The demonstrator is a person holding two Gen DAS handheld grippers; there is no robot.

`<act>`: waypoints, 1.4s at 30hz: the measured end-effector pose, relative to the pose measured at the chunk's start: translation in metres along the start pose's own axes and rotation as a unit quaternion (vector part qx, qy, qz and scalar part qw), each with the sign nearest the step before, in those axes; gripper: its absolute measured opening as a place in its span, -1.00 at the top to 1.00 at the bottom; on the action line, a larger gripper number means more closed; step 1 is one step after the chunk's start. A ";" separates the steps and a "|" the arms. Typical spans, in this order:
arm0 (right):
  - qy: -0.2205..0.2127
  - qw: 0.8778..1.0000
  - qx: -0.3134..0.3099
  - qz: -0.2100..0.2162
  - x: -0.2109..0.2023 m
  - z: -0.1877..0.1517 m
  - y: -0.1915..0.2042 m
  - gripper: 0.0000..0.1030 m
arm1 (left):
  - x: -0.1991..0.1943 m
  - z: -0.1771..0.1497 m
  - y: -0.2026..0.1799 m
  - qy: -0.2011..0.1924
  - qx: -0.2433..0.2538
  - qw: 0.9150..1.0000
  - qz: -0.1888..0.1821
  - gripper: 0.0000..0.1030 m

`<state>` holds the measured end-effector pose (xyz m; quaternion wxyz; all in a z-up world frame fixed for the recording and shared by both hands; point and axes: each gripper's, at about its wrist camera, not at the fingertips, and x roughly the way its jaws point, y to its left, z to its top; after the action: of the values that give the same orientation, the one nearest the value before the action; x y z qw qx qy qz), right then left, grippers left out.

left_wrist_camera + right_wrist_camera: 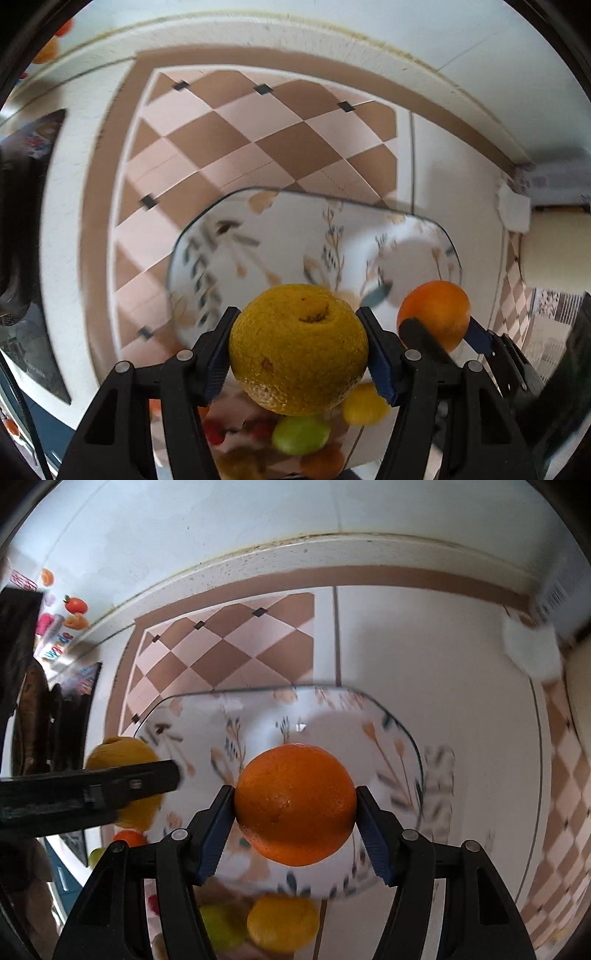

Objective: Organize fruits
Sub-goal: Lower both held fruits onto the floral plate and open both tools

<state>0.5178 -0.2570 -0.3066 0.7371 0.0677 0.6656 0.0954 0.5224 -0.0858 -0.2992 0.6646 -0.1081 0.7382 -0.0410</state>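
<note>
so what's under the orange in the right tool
Beneath the round orange fruit, gripped by the right tool, lies a white leaf-patterned glass plate, bare where visible. The orange hides the plate's middle. Lower down, a yellow fruit and a green fruit sit blurred.

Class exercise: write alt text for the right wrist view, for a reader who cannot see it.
The right gripper holds an orange above an empty floral plate. At left, the left gripper carries a yellow fruit; more fruit lies blurred below.
</note>
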 end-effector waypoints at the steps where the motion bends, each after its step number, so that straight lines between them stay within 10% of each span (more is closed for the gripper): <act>1: 0.005 1.000 -0.005 -0.001 0.004 0.005 0.001 -0.30 | 0.004 0.005 -0.001 0.006 -0.005 1.000 -0.002 -0.18; 18: 0.066 0.997 -0.038 0.007 0.049 0.038 0.003 -0.32 | 0.051 0.046 -0.002 0.073 -0.031 0.997 -0.002 -0.18; 22: 0.067 0.997 -0.029 0.016 0.046 0.041 0.001 -0.65 | 0.052 0.051 0.007 0.069 -0.036 0.997 0.000 -0.39; 32: 0.053 0.999 -0.006 -0.012 0.013 0.020 -0.011 -0.76 | 0.021 0.032 0.014 0.021 -0.026 0.999 0.003 -0.63; 42: 0.000 0.999 0.027 -0.039 -0.046 -0.031 -0.006 -0.77 | -0.041 -0.044 0.014 -0.096 0.034 0.991 0.087 -0.63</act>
<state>0.4830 -0.2743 -0.2664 0.7381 0.0612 0.6701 0.0482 0.4815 -0.0666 -0.2570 0.7368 -0.0244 0.6757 0.0021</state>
